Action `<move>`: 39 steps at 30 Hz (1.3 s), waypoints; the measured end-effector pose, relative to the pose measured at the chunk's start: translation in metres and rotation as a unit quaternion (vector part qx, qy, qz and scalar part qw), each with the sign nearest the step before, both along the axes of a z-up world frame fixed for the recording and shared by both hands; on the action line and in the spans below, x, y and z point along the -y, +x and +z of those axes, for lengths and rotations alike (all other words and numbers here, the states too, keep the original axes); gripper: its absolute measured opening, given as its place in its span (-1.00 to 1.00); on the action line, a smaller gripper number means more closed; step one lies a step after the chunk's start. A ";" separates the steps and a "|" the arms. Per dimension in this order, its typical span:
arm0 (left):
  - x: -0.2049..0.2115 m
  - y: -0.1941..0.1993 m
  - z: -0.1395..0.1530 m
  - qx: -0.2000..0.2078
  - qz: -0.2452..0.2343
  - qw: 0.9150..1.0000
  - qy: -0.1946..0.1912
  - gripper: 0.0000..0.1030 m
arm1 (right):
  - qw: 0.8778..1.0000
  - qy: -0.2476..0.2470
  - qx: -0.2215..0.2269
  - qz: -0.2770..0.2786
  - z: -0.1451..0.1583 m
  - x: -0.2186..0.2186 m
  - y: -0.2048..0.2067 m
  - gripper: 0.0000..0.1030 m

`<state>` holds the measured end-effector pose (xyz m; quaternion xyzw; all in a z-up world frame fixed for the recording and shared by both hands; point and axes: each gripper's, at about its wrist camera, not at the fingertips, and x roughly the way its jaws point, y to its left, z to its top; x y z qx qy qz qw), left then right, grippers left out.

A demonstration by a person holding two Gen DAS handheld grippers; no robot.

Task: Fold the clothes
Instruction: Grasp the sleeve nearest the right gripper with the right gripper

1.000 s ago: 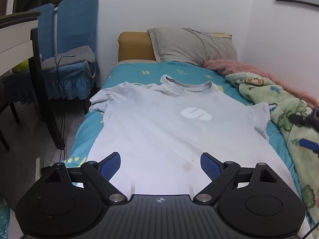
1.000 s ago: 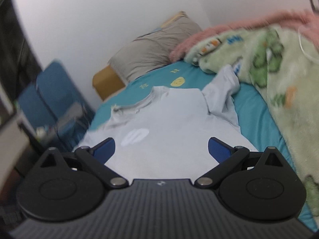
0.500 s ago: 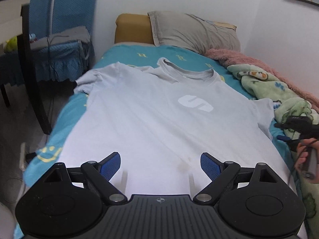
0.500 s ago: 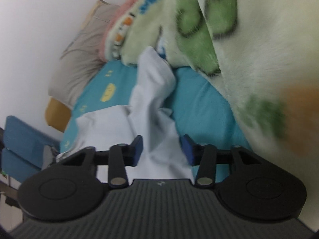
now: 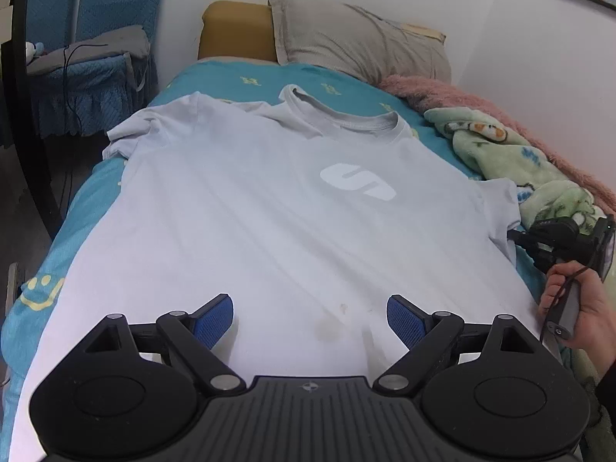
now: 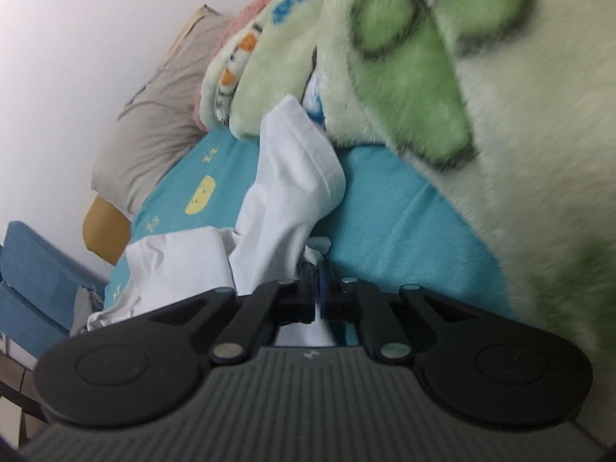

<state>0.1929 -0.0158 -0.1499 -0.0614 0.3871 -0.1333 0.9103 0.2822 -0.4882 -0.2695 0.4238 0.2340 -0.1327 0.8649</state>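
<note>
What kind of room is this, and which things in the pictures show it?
Most likely a bedroom in a home. A bed with a teal sheet fills the view, a grey pillow lies at its head, and a fleece blanket is bunched along the wall. A white T-shirt lies spread on it.

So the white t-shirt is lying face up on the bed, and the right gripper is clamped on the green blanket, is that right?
Not quite. The right gripper is clamped on the white t-shirt itself, at its sleeve, not on the green blanket beside it; the right wrist view shows this. The shirt does lie face up on the bed.
</note>
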 end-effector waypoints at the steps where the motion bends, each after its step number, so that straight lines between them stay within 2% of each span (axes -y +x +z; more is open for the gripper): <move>1: 0.000 -0.001 0.002 0.004 0.000 1.000 0.002 0.73 | 1.000 -0.001 0.002 -0.003 0.005 0.000 -0.005 -0.91; 7: -0.008 -0.011 0.013 0.018 0.012 1.000 -0.003 0.73 | 0.999 -0.036 0.001 -0.024 0.038 -0.003 -0.047 -0.90; 11: -0.014 -0.019 0.022 0.027 0.019 0.999 -0.009 0.73 | 0.997 0.019 0.026 -0.066 0.040 0.005 -0.080 -0.84; 13: -0.014 -0.022 0.025 0.032 0.018 0.999 -0.009 0.73 | 0.994 0.075 0.041 -0.074 0.036 0.011 -0.088 -0.80; 14: -0.014 -0.025 0.027 0.036 0.017 0.999 -0.006 0.73 | 0.991 0.100 0.043 -0.076 0.033 0.013 -0.089 -0.61; 15: -0.013 -0.026 0.028 0.040 0.015 0.999 -0.002 0.73 | 0.989 0.118 0.039 -0.074 0.031 0.013 -0.089 -0.10; 16: -0.012 -0.028 0.029 0.042 0.014 0.999 0.000 0.73 | 0.988 0.133 0.037 -0.073 0.029 0.012 -0.089 0.20; 17: -0.012 -0.029 0.028 0.042 0.013 0.999 0.001 0.73 | 0.987 0.137 0.039 -0.075 0.028 0.008 -0.089 0.61; 19: -0.011 -0.031 0.028 0.041 0.010 0.999 0.002 0.73 | 0.988 0.128 0.050 -0.077 0.026 0.000 -0.088 0.61; 23: -0.008 -0.029 0.026 0.039 0.006 0.999 0.004 0.73 | 0.985 0.150 0.045 -0.066 0.009 -0.010 -0.070 0.63; 26: -0.009 -0.027 0.022 0.035 0.003 0.999 0.003 0.73 | 0.986 0.141 0.035 -0.077 -0.001 -0.010 -0.051 0.60; 30: -0.007 -0.021 0.016 0.025 -0.004 1.000 0.000 0.73 | 0.986 0.123 0.072 -0.087 -0.006 -0.007 -0.035 0.60; 39: 0.003 -0.013 0.004 0.009 -0.021 1.000 0.000 0.73 | 0.988 0.089 0.100 -0.072 -0.006 -0.004 -0.012 0.60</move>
